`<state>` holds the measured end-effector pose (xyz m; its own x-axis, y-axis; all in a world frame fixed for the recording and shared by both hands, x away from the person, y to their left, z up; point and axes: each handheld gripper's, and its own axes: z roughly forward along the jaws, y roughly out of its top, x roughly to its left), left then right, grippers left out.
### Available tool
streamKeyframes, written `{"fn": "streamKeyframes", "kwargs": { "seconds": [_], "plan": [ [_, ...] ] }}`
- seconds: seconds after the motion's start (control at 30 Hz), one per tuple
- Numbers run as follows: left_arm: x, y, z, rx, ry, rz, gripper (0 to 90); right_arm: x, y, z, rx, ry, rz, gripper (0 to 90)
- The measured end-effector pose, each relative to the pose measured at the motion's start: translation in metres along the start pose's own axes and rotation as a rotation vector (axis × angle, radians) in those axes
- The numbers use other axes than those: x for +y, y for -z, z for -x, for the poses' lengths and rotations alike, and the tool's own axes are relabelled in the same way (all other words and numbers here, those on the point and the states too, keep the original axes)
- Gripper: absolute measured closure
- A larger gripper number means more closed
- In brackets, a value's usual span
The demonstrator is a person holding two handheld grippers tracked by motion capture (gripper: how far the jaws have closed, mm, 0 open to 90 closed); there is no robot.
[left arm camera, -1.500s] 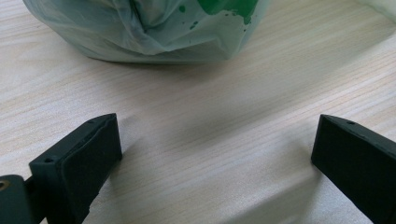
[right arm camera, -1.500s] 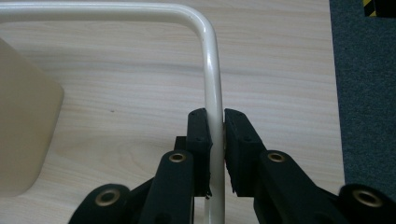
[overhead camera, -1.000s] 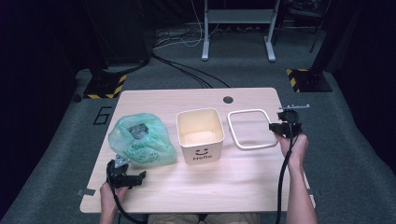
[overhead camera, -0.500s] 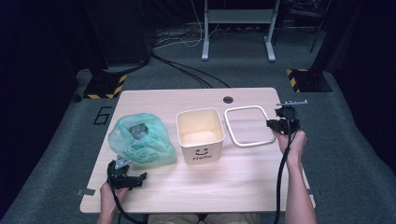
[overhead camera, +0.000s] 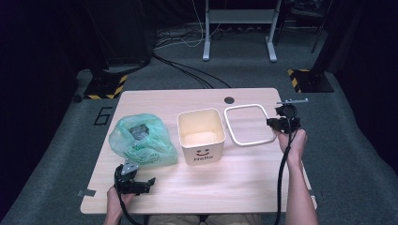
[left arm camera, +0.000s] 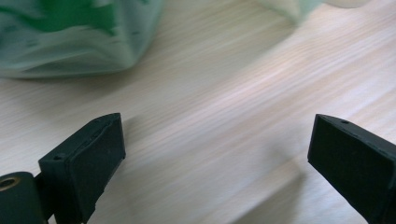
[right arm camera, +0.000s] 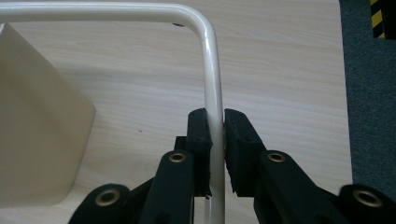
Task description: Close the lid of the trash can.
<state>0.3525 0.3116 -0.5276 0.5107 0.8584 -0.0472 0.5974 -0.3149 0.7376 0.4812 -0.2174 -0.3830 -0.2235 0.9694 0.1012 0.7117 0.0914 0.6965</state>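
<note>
Two grippers are mine. My right gripper (right arm camera: 215,122) has its fingers (right arm camera: 200,135) clamped on the right-hand side of the white square frame (overhead camera: 248,123), at the right of the table (overhead camera: 244,183) beside the cream bin (overhead camera: 202,136). My left gripper (left arm camera: 215,154) hovers at the near left, fingers wide apart, holding nothing, just near of the green bag (overhead camera: 141,140).

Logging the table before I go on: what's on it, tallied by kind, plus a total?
Green plastic bag: 1
Cream square bin: 1
White square frame, clamped in the right gripper: 1
Total: 3 things on the wooden table
</note>
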Motion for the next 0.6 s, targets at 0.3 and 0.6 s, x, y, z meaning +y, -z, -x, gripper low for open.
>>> {"fn": "streamKeyframes", "kwargs": {
  "seconds": [0.3,0.6],
  "plan": [
    [0.004,-0.005,0.022,-0.066,-0.024,0.007,4.5,0.002,0.004,0.001,-0.003,-0.001,0.004,80.8],
    [0.009,-0.009,0.048,-0.141,-0.071,0.003,5.4,0.004,0.006,0.0,-0.003,0.002,0.011,80.8]
  ]
}}
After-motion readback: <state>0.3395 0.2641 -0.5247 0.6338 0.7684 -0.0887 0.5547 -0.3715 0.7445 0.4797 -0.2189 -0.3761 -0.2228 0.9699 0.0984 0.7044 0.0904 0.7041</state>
